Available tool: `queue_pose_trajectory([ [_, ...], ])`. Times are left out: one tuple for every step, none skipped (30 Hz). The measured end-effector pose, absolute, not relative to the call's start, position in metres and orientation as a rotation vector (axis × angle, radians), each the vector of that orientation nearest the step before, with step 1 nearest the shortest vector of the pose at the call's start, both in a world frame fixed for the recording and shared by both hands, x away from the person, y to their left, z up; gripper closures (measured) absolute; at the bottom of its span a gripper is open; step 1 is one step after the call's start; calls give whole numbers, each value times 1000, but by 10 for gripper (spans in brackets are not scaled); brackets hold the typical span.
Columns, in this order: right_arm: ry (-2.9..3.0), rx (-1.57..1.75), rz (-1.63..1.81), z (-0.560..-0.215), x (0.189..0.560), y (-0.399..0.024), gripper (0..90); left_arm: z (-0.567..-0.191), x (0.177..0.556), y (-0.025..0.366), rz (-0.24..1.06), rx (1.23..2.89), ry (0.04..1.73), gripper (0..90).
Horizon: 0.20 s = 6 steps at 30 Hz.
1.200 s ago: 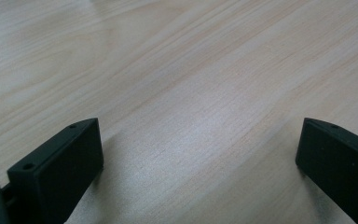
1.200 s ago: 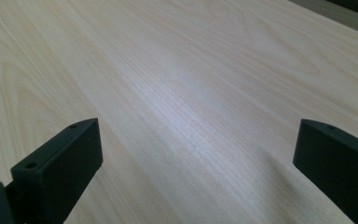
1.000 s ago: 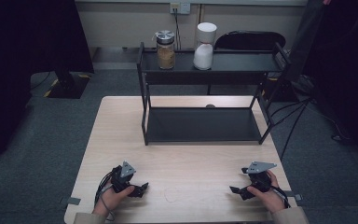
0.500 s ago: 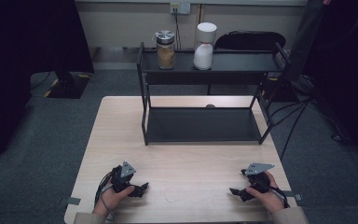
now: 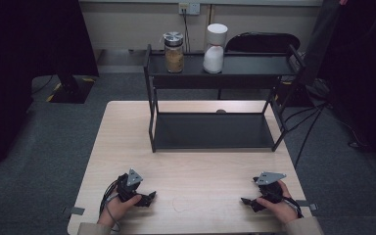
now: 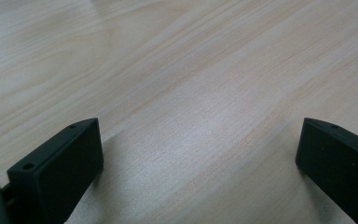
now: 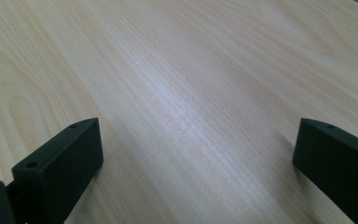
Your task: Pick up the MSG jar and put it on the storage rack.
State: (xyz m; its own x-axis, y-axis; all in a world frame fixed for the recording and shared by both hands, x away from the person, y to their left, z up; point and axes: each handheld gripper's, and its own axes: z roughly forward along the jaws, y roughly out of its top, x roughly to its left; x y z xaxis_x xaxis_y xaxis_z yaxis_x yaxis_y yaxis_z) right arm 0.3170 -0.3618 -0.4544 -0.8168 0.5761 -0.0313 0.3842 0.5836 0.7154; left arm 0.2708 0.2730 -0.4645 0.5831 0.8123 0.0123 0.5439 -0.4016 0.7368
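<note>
Left gripper (image 5: 146, 199) and right gripper (image 5: 248, 201) rest low on the near edge of the pale wooden surface (image 5: 196, 166), well apart, each with jaws spread wide over bare wood. Beyond them stands a black two-tier metal shelf (image 5: 215, 131), its top tier bearing a glass jar of brown granules (image 5: 174, 52) beside a white waisted container (image 5: 215, 48).
</note>
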Motion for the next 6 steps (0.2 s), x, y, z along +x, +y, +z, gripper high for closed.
queue_pose_trajectory([
  [2553,793,1066,-455,317,-362,0,-465,271,273,487,2107,1074,0],
  [2551,793,1066,-455,317,-362,0,-464,271,273,488,2108,1074,0],
  [2551,793,1066,-455,317,-362,0,-464,271,273,488,2108,1074,0],
  [2550,794,1066,-455,317,-362,0,-465,271,273,487,2105,1075,0],
  [2549,797,1067,-455,316,-362,0,-465,271,273,487,2106,1075,0],
  [2546,799,1066,-456,316,-362,0,-465,271,273,487,2105,1075,0],
])
